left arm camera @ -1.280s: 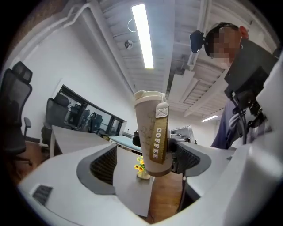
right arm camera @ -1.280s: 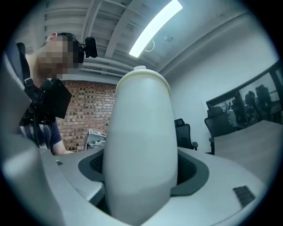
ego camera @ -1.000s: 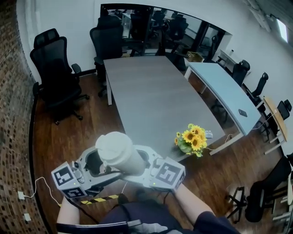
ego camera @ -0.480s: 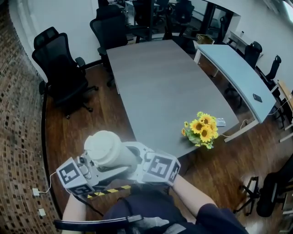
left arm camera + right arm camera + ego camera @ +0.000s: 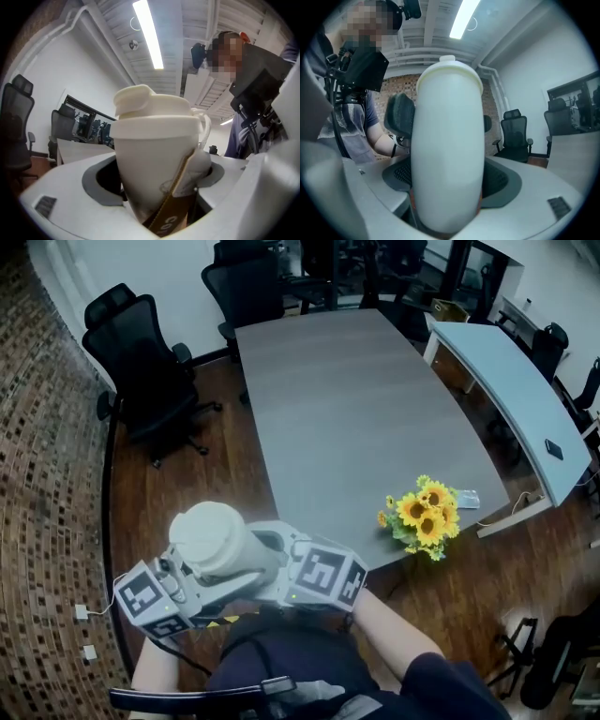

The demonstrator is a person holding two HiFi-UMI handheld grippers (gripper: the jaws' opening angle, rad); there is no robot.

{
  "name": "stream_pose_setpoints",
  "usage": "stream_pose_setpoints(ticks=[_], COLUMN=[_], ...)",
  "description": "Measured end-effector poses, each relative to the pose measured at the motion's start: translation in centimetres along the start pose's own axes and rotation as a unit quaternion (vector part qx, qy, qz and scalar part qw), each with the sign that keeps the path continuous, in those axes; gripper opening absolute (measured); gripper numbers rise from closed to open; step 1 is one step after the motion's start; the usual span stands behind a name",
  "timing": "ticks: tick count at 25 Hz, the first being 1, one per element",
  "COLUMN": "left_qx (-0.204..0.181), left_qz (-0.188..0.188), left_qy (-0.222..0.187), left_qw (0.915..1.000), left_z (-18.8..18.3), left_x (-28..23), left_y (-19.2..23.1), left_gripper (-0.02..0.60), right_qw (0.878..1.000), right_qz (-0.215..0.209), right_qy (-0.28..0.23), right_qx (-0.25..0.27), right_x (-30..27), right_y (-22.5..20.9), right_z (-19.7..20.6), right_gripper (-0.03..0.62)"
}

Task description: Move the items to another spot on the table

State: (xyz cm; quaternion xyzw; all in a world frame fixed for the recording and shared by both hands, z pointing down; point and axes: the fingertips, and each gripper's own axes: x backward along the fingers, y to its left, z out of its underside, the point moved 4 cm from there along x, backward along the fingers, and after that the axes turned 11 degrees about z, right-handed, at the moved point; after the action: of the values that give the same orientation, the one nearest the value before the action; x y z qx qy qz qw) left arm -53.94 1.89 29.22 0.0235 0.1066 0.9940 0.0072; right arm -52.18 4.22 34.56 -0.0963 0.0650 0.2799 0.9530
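Note:
A white paper cup [image 5: 211, 540] with a white lid and a brown sleeve hangs in the air close to my body, off the grey table [image 5: 356, 399]. My left gripper [image 5: 202, 579] and right gripper [image 5: 262, 568] face each other, both shut around the cup. In the left gripper view the cup [image 5: 154, 159] fills the space between the jaws of the left gripper [image 5: 159, 211]. The right gripper view shows the cup [image 5: 447, 154] upright in the right gripper [image 5: 445, 211]. Its jaws have just been opening slightly, with the cup still between them and against the pads.
A bunch of sunflowers [image 5: 422, 517] lies near the table's near right corner, beside a small pale object [image 5: 466, 498]. A light-blue table [image 5: 506, 381] with a phone [image 5: 553, 448] stands to the right. Black office chairs [image 5: 141, 371] stand left and behind. The floor is dark wood.
Both grippers and the cup have drifted together to the left in the head view. The table and flowers now sit further right as the view shifted.

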Motion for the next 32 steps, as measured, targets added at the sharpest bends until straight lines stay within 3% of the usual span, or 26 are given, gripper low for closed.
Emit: stream_pose_setpoints(ticks=[4, 8, 11, 18, 23, 27, 32], left_qx=[0.027, 0.035, 0.021, 0.031, 0.032, 0.028, 0.037], left_qz=[-0.053, -0.073, -0.067, -0.041, -0.039, -0.034, -0.015], left_qy=[-0.026, -0.044, -0.032, -0.042, -0.05, -0.048, -0.05], left_qw=[0.9979, 0.9958, 0.997, 0.9978, 0.9975, 0.9979, 0.9979], left_z=[-0.1, -0.8, -0.9, -0.8, -1.9, -3.0, -3.7], left_x=[1.8, 2.9, 2.6, 5.0, 10.2, 15.4, 20.5], left_y=[2.2, 3.7, 4.4, 8.1, 12.3, 16.0, 19.2], left_gripper=[0.417, 0.417, 0.417, 0.417, 0.417, 0.417, 0.417], right_qw=[1.0, 1.0, 0.999, 0.998, 0.996, 0.995, 0.993], right_qz=[-0.002, 0.025, 0.036, 0.054, 0.079, 0.09, 0.108], right_qy=[0.005, 0.008, 0.004, 0.021, 0.035, 0.049, 0.039], right_qx=[-0.015, -0.002, -0.002, 0.007, -0.015, -0.002, 0.006], right_x=[0.5, 0.0, -1.1, -6.1, -11.4, -17.6, -23.6], right_y=[-1.4, -2.5, -3.2, -3.9, -5.0, -5.3, -4.6], right_z=[0.4, 0.3, -0.5, -1.1, -1.7, -2.7, -4.7], right_gripper=[0.407, 0.407, 0.407, 0.407, 0.407, 0.371, 0.371])
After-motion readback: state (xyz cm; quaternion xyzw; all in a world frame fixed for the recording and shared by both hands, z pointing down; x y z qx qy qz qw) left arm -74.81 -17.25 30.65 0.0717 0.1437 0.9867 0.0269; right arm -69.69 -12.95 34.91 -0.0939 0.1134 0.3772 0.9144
